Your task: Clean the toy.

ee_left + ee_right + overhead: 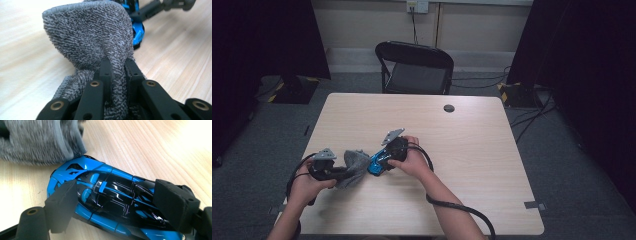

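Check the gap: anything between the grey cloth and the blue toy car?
Nothing. In the right gripper view the grey cloth butts against the blue toy car at one end, over bare table.

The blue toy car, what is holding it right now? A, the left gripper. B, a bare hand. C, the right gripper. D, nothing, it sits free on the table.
C: in the right gripper view the right gripper has its fingers pressed on both sides of the blue toy car, while the left gripper is shut on the grey cloth.
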Demonstrator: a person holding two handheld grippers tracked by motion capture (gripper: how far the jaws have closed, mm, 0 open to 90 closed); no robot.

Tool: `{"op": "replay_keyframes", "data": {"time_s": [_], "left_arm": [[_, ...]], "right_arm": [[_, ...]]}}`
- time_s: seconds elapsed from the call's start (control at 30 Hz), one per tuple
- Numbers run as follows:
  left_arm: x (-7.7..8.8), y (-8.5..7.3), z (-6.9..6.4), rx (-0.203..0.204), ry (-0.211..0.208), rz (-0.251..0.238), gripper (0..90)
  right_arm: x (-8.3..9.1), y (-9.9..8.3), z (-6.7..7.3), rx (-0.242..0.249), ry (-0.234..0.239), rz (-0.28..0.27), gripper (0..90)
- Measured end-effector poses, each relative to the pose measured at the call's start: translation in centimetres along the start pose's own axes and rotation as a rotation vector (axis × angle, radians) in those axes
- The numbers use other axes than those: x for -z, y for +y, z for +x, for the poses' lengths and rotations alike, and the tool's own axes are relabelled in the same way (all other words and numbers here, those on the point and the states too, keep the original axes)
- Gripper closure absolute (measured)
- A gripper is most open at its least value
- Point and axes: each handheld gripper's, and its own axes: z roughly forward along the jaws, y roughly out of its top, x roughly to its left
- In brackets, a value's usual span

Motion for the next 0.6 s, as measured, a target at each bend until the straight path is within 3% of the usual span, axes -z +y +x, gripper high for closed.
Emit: {"op": "replay_keyframes", "data": {"time_s": [0.27,0.3,0.6], "left_arm": [[0.2,2.8,1.3,-0.028,0.046,-0.046,78.0],[-0.2,3.6,1.5,-0.025,0.042,-0.049,78.0],[-2.2,5.9,2.1,-0.010,0.042,-0.074,78.3]], "right_arm": [[0.0,-0.1,0.0,0.002,0.000,-0.006,20.2],[0.0,-0.1,0.0,0.003,-0.001,-0.007,20.2],[0.0,-0.1,0.0,-0.001,0.000,-0.011,20.2]]}}
